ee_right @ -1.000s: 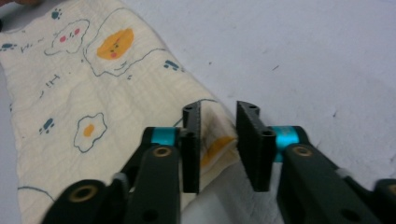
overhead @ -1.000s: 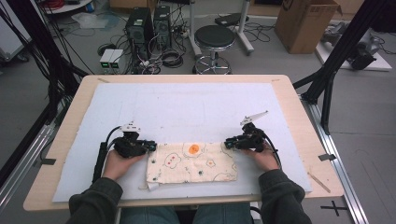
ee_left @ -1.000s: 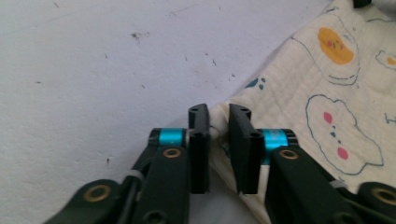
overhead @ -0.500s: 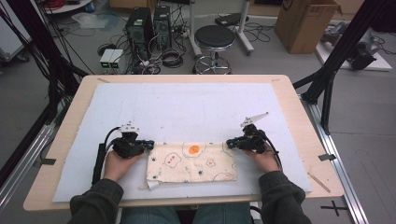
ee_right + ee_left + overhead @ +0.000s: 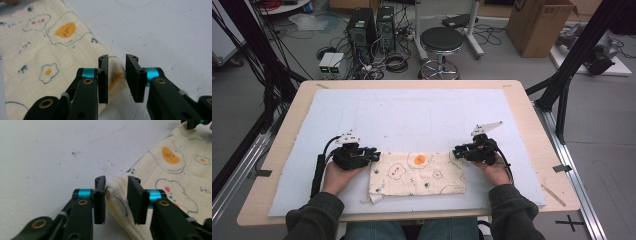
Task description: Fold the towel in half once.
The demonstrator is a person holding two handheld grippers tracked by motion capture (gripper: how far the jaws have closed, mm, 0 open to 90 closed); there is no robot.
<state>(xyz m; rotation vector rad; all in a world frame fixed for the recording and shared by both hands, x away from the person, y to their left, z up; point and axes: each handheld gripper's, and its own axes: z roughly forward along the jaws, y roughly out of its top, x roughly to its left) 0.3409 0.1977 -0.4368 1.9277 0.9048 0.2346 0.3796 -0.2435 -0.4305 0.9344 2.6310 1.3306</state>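
A cream cloth point(image 5: 417, 172) printed with fried eggs lies folded flat on the white mat near the table's front edge. My left gripper point(image 5: 374, 154) is at its far left corner and my right gripper point(image 5: 457, 151) at its far right corner. Both have just been opening their jaws. In the left gripper view the jaws of the left gripper point(image 5: 116, 180) stand apart with the cloth's corner point(image 5: 113, 191) loose between them. In the right gripper view the right gripper point(image 5: 117, 58) also stands open over a cloth corner point(image 5: 116, 73), its pads off the fabric.
The white mat point(image 5: 412, 115) covers most of the wooden table point(image 5: 532, 120), with bare mat beyond the cloth. Behind the table stand a black stool point(image 5: 441, 40), computer towers point(image 5: 372, 25) with cables, and a cardboard box point(image 5: 539, 22). Black frame struts point(image 5: 562, 95) rise at the right.
Both hands stay at the cloth's two ends and the cloth lies in the same place. From above I see no other difference.
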